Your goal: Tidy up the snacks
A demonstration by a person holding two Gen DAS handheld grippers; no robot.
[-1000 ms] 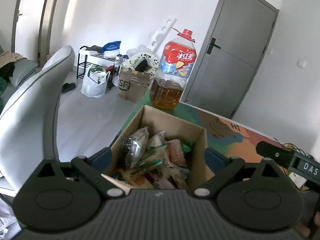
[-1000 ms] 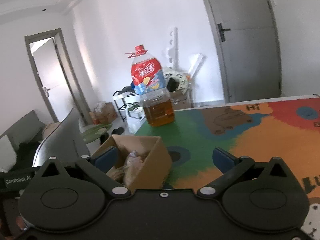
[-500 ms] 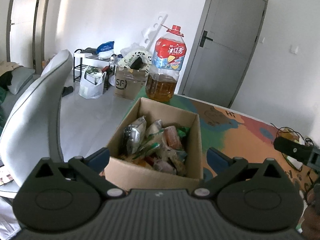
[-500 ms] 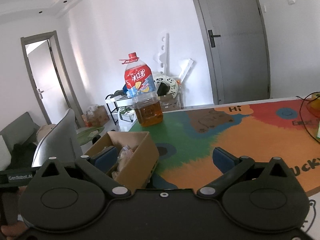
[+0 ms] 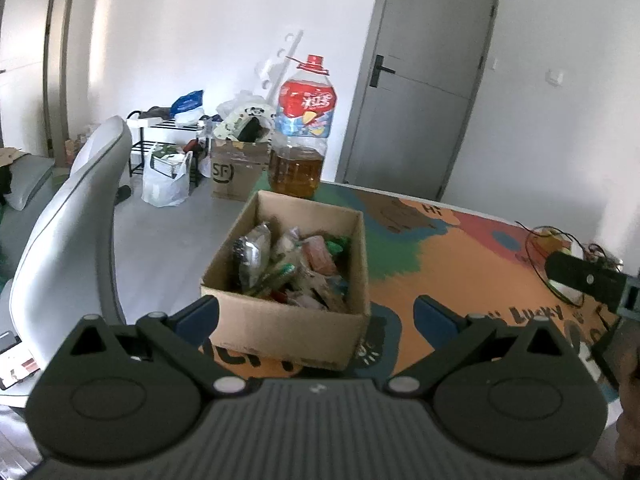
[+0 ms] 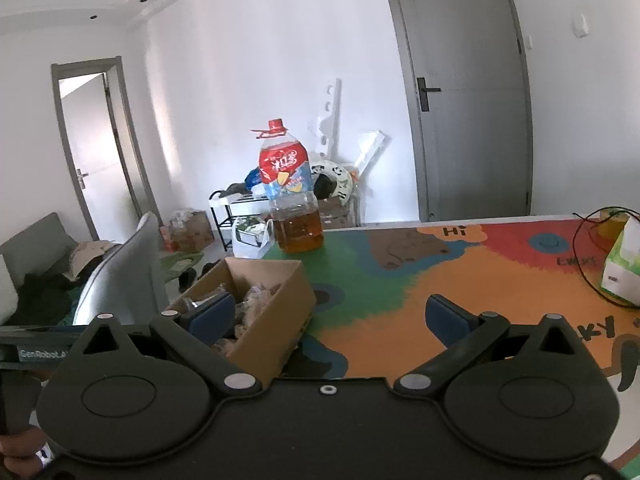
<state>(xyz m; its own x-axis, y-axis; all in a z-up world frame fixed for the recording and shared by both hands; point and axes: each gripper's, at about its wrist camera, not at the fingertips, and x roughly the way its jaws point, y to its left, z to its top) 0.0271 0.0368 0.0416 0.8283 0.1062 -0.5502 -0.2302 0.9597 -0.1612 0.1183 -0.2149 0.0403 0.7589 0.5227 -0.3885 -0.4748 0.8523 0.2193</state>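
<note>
The cardboard box (image 5: 288,322) on the table (image 5: 460,264) is full of snack bags (image 5: 288,268). The big bottle (image 5: 301,136) holds yellow oil. Left tongs (image 5: 316,316) and right tongs (image 6: 330,318) are both wide and hold nothing.

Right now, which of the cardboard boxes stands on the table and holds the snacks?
The open cardboard box just ahead of the left gripper, filled with snack packets. The other box, marked SF, stands on the floor beyond the table.

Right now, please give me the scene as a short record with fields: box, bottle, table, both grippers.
box: open cardboard box on the mat, filled with snack packets
bottle: large oil bottle, upright behind the box
table: colourful mat
left gripper: open, empty, facing the box
right gripper: open, empty, box at its left finger
</note>
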